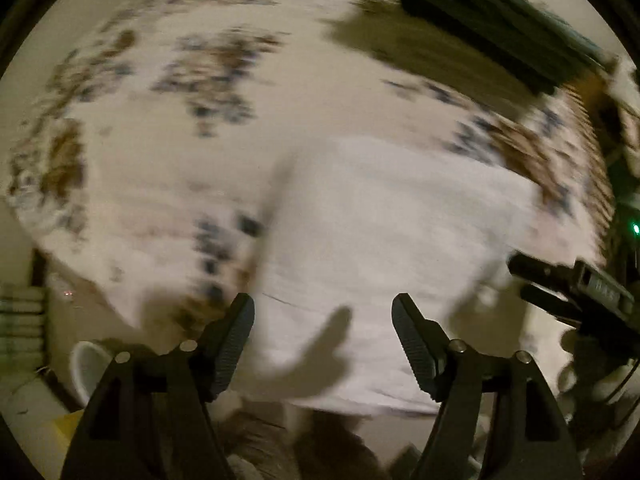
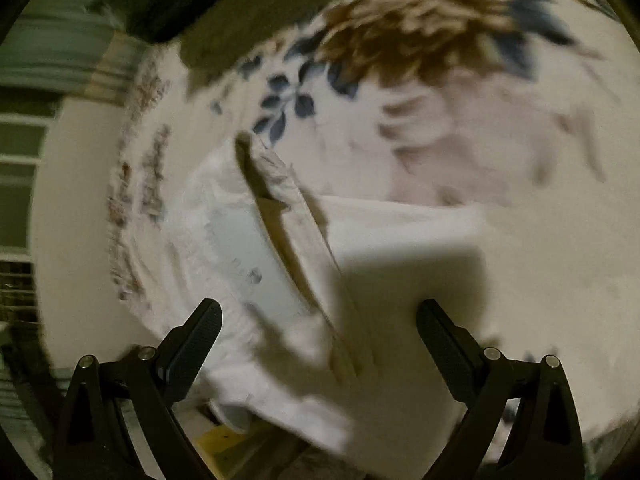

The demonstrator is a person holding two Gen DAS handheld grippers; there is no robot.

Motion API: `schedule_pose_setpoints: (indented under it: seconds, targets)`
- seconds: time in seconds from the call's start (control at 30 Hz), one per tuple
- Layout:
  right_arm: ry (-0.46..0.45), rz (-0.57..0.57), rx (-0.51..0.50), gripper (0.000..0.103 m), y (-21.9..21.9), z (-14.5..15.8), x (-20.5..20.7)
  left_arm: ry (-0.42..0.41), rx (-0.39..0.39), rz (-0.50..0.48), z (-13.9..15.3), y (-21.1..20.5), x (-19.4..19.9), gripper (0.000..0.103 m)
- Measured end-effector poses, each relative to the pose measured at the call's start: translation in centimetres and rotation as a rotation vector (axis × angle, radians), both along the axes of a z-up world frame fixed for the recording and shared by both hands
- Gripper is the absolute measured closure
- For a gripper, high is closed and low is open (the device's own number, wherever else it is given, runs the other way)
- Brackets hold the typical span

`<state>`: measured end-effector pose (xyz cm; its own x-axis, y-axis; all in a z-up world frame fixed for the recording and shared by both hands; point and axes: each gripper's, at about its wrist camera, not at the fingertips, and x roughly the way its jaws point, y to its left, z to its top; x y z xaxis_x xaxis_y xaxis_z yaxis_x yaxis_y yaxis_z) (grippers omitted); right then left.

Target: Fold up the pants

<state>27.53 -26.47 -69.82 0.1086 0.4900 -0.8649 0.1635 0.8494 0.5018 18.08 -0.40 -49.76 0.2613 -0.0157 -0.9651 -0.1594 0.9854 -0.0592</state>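
The pants, white and folded into a flat block, are seen lying on a bedspread printed with brown and blue leaves. Both views are smeared by motion blur, so fine detail cannot be made out.

In the left wrist view the left gripper is held above the near edge of the pants with its jaws spread apart. Nothing is seen between them, and its shadow is thrown on the cloth just below. The pads are clear of the fabric. At the right edge of this view the right gripper is seen as a dark bar beside the pants.

In the right wrist view the right gripper is also shown with its jaws wide apart and nothing caught between them. The pants are seen below and ahead of it, with a layered folded edge running diagonally across the middle and a broad shadow covering the cloth to the right.

A dark green cloth is seen at the far side of the bedspread, well apart from the pants. A white cup is seen past the bed's near edge, beside the left gripper.
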Motion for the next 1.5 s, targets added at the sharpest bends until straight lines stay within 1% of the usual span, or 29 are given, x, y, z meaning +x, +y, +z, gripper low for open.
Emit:
schedule_pose_setpoints:
  seconds: [0.07, 0.1, 0.13, 0.17, 0.2, 0.3, 0.37, 0.43, 0.5, 0.53, 0.57, 0.6, 0.63, 0.67, 0.77, 0.8, 0.9, 1.0, 1.1, 1.13, 1.23, 1.3, 1.33, 1.4, 1.47, 1.5]
  targets:
    - [0.009, -0.011, -0.046, 0.002, 0.8, -0.8, 0.5, 0.003, 0.06, 0.017, -0.6, 1.5, 0.6, 0.033]
    - [0.002, -0.016, -0.062, 0.002, 1.2, -0.6, 0.4, 0.007, 0.093, 0.021, -1.0, 1.9, 1.0, 0.033]
    - [-0.014, -0.014, -0.086, 0.004, 1.5, -0.1, 0.3, 0.008, 0.112, 0.025, -1.2, 2.1, 1.5, 0.033]
    - [-0.04, -0.015, -0.127, 0.008, 1.8, 0.8, -0.1, 0.008, 0.121, 0.029, -1.5, 2.5, 1.9, 0.033]
    - [-0.055, -0.016, -0.141, 0.01, 2.2, 1.4, -0.2, 0.013, 0.121, 0.032, -1.9, 2.8, 2.2, 0.033]
    - [-0.091, -0.042, -0.111, 0.01, 2.1, 3.4, -1.1, 0.029, 0.116, 0.019, -2.9, 3.1, 3.0, 0.033]
    - [-0.091, -0.035, -0.07, 0.01, 2.3, 3.7, -1.7, 0.044, 0.118, -0.001, -3.5, 3.0, 3.4, 0.033]
    - [-0.043, -0.01, -0.044, 0.01, 2.6, 2.6, -2.1, 0.046, 0.11, -0.018, -3.7, 2.7, 3.4, 0.033]
    - [0.01, -0.018, -0.015, 0.011, 2.9, 0.4, -2.3, 0.048, 0.112, -0.033, -3.9, 2.4, 3.3, 0.033]
    - [0.023, -0.031, 0.0, 0.013, 2.7, -0.4, -2.3, 0.051, 0.112, -0.035, -4.1, 2.4, 3.3, 0.033]
    - [0.014, -0.042, 0.014, 0.017, 2.7, -0.8, -2.3, 0.054, 0.107, -0.034, -4.2, 2.3, 3.3, 0.033]
    - [-0.003, -0.067, 0.032, 0.026, 2.6, -0.9, -2.2, 0.056, 0.101, -0.03, -4.2, 2.3, 3.3, 0.033]
    - [-0.011, -0.082, 0.045, 0.039, 2.7, -1.1, -2.2, 0.057, 0.094, -0.024, -4.2, 2.4, 3.2, 0.033]
    - [-0.017, -0.095, 0.063, 0.058, 2.5, -0.9, -2.3, 0.058, 0.087, -0.02, -4.2, 2.5, 3.2, 0.033]
    - [-0.08, -0.086, 0.037, 0.075, 3.0, 0.9, -3.2, 0.054, 0.058, -0.005, -3.7, 2.7, 3.0, 0.033]
    - [-0.1, -0.078, 0.017, 0.079, 3.2, 1.8, -3.6, 0.052, 0.052, -0.004, -3.5, 2.8, 2.9, 0.033]
    - [-0.136, -0.092, -0.028, 0.086, 2.9, 4.6, -5.5, 0.026, 0.015, 0.006, -2.0, 2.8, 2.7, 0.033]
    - [-0.133, -0.174, -0.078, 0.086, -0.2, 7.1, -8.1, -0.014, -0.011, -0.003, -0.3, 2.2, 2.5, 0.033]
    - [-0.102, -0.291, -0.133, 0.086, -4.7, 7.8, -11.1, -0.031, -0.038, -0.026, 0.1, 1.0, 2.7, 0.033]
    - [-0.09, -0.316, -0.145, 0.086, -5.8, 7.8, -11.9, -0.031, -0.045, -0.033, -0.1, 0.6, 2.7, 0.03]
    - [-0.013, -0.415, -0.147, 0.086, -9.8, 5.9, -14.7, -0.014, -0.079, -0.045, -1.1, -1.0, 3.2, 0.03]
    - [0.032, -0.423, -0.143, 0.085, -11.1, 3.9, -15.4, -0.009, -0.086, -0.057, -1.9, -2.3, 3.6, 0.03]
    - [0.054, -0.418, -0.128, 0.08, -11.4, 3.0, -15.4, -0.007, -0.087, -0.067, -2.3, -2.8, 3.8, 0.03]
    - [0.109, -0.42, -0.095, 0.058, -12.3, 1.5, -14.9, 0.003, -0.08, -0.089, -3.2, -3.9, 4.5, 0.03]
    - [0.106, -0.45, -0.06, 0.054, -13.3, 1.6, -14.6, 0.011, -0.089, -0.099, -3.8, -4.5, 5.2, 0.03]
    - [0.08, -0.478, -0.044, 0.044, -14.1, 1.8, -14.5, 0.011, -0.095, -0.1, -4.0, -4.7, 5.7, 0.03]
